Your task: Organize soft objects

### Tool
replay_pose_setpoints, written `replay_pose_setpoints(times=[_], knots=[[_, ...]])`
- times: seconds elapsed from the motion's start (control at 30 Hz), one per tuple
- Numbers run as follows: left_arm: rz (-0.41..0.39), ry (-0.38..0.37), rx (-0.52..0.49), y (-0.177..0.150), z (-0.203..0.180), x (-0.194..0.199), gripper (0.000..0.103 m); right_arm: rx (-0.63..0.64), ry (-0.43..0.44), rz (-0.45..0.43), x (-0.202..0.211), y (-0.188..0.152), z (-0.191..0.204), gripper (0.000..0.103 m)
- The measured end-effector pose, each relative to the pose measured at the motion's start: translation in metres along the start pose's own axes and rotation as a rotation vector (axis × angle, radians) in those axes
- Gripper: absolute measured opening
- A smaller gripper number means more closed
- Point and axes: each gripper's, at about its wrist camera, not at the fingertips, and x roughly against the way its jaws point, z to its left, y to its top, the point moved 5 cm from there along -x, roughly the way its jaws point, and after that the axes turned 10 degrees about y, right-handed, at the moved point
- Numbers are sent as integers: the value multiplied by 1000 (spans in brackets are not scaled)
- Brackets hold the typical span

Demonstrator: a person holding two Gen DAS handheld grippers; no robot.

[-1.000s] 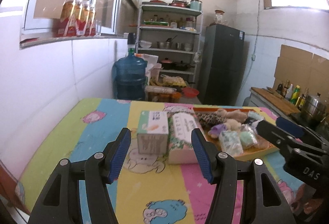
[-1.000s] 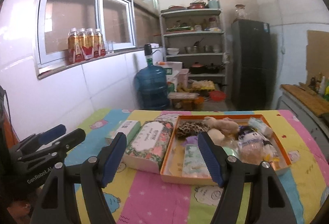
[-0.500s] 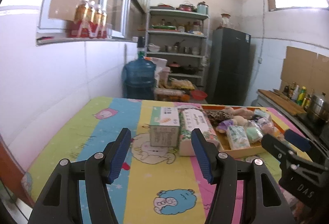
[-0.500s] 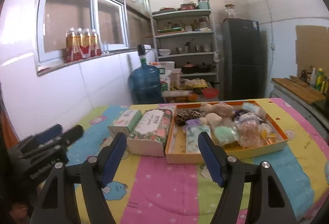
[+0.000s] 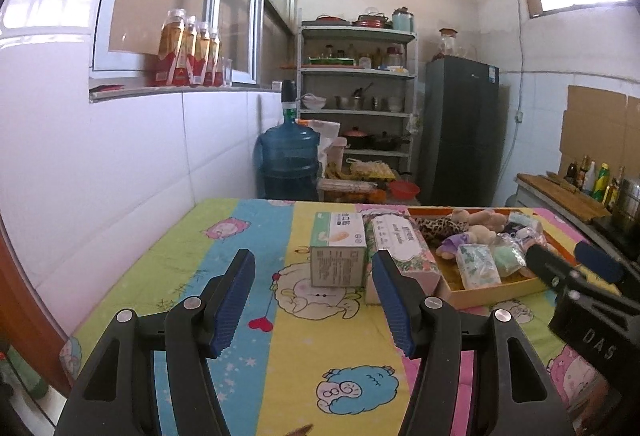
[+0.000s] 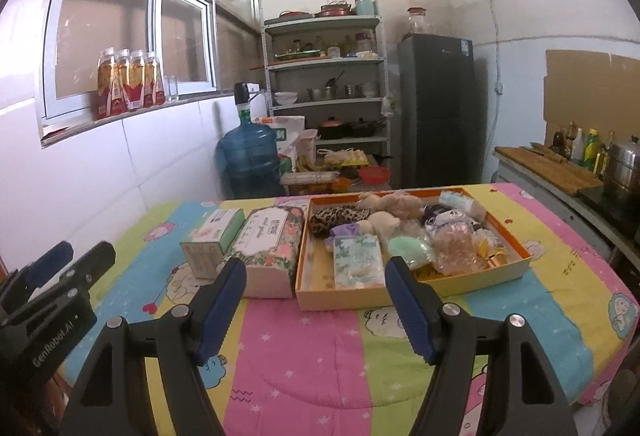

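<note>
Only right view shows steel pot, left tool, right tool (both apart, empty), orange tray.

Soft toys in orange tray

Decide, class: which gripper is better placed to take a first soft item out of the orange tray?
Right, probably. The right gripper is open and faces the orange tray, with the tissue pack just ahead. The left gripper faces the green box instead.
</note>
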Motion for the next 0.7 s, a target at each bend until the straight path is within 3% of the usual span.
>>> replay_pose_setpoints(times=[0.13, 0.7], knots=[[13, 5, -5, -1, 0, -2, 63, 30, -27, -19, 3, 6, 4, 72], [21, 0, -2, 1, -1, -4, 63, 60, -4, 3, -5, 6, 14, 72]])
